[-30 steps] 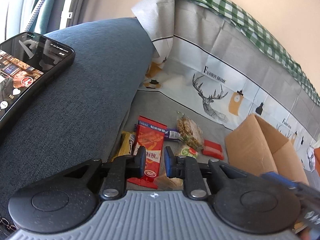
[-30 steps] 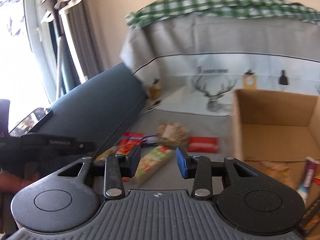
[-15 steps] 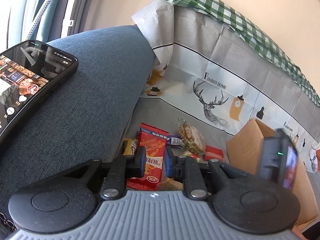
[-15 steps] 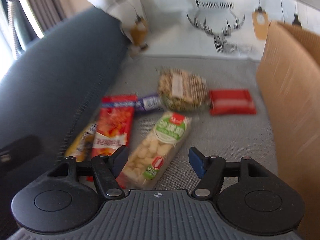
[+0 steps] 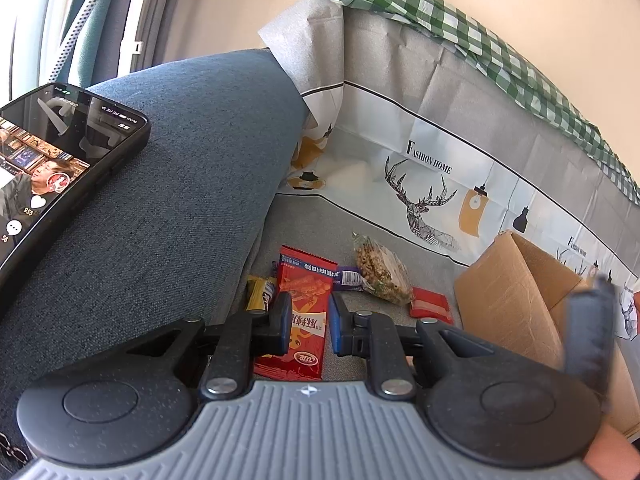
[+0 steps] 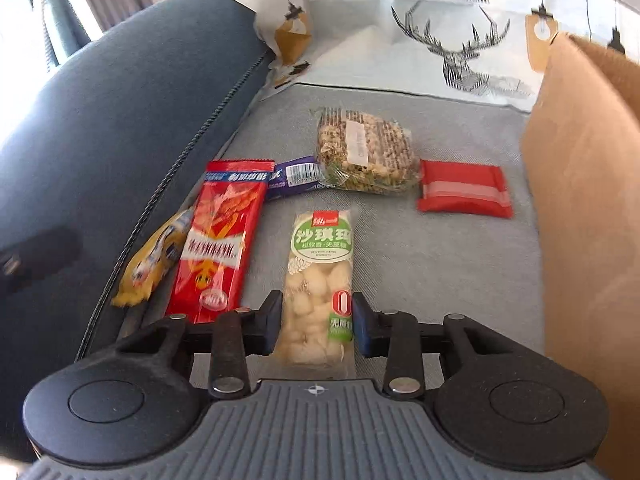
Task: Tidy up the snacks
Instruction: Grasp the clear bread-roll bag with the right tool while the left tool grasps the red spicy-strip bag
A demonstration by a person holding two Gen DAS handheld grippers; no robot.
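Low in the middle of your right view, your right gripper [image 6: 314, 322] is closing on the green-label snack pack [image 6: 320, 280], pads touching its near end. It looks light, soft and crinkly, so squeeze gently across its width. Your left gripper [image 5: 310, 326] hangs nearly closed, holding nothing, above the red packet [image 5: 302, 308]
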